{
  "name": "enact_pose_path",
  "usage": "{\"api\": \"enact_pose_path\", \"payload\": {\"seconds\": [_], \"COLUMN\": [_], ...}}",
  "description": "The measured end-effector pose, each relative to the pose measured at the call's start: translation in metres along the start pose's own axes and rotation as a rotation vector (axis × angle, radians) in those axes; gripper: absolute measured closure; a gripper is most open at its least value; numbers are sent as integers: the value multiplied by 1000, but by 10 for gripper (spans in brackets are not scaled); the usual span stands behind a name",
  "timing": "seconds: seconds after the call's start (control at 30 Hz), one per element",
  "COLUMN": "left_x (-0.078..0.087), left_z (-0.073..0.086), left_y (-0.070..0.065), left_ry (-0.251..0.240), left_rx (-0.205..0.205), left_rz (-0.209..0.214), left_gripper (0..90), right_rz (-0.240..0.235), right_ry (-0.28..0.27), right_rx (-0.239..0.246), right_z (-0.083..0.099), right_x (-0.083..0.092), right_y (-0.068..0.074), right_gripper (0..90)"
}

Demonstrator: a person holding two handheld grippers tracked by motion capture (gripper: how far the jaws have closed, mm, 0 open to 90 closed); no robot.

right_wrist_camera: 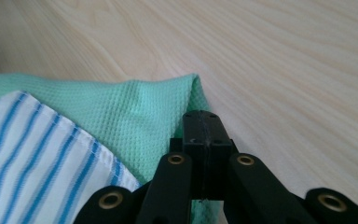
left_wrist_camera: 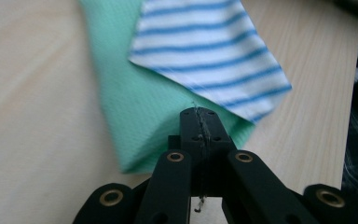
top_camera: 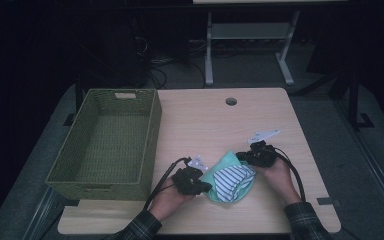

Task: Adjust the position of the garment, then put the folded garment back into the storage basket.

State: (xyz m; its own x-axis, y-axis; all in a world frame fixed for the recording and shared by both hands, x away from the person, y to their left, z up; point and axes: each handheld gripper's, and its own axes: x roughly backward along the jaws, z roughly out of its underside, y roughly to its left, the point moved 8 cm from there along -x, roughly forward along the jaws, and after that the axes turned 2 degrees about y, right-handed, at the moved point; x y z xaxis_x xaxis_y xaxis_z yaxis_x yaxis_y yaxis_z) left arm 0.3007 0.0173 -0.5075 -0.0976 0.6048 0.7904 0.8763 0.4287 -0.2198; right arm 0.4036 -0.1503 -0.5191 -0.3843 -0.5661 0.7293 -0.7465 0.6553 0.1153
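A mint-green cloth [top_camera: 226, 161] lies on the wooden table [top_camera: 205, 120] near its front edge. On top of it rests a white cloth with blue stripes [top_camera: 231, 181]. My left gripper [top_camera: 207, 187] meets the green cloth's left edge. In the left gripper view its jaws [left_wrist_camera: 199, 115] are pressed together on a fold of the green cloth [left_wrist_camera: 135, 107], beside the striped cloth [left_wrist_camera: 205, 42]. My right gripper [top_camera: 242, 157] is at the cloth's far right corner. Its jaws [right_wrist_camera: 204, 117] are shut on the green cloth [right_wrist_camera: 140, 112], with the striped cloth [right_wrist_camera: 32, 154] to the left.
A green woven basket [top_camera: 152, 131] with nothing in it stands on the table's left side, close to my left hand. A round cable hole [top_camera: 231, 101] sits near the far edge. Dark floor and a desk frame [top_camera: 250, 35] lie beyond the table.
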Motion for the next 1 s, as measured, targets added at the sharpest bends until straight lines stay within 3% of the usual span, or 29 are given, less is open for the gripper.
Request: {"api": "enact_pose_path", "payload": {"seconds": [0.1, 0.23, 0.4, 0.83, 1.0], "left_x": [-8, -11, -8, -4, -6], "left_z": [3, 3, 3, -10, -16], "left_y": [-3, 1, 12, 57, 67], "left_ry": [46, 59, 67, 55, 51], "left_rx": [-40, -42, -46, 26, 50], "left_rz": [-24, -24, -72, -166, -172], "left_gripper": [894, 895, 895, 896, 896], "right_rz": [6, 8, 16, 32, 34], "right_ry": [23, 25, 36, 55, 64], "right_rx": [6, -1, -3, -23, -19], "right_z": [4, 4, 7, 21, 28], "right_x": [-6, -5, -2, 12, 18], "right_y": [0, -1, -2, -3, 0], "right_gripper": [897, 896, 896, 896, 897]}}
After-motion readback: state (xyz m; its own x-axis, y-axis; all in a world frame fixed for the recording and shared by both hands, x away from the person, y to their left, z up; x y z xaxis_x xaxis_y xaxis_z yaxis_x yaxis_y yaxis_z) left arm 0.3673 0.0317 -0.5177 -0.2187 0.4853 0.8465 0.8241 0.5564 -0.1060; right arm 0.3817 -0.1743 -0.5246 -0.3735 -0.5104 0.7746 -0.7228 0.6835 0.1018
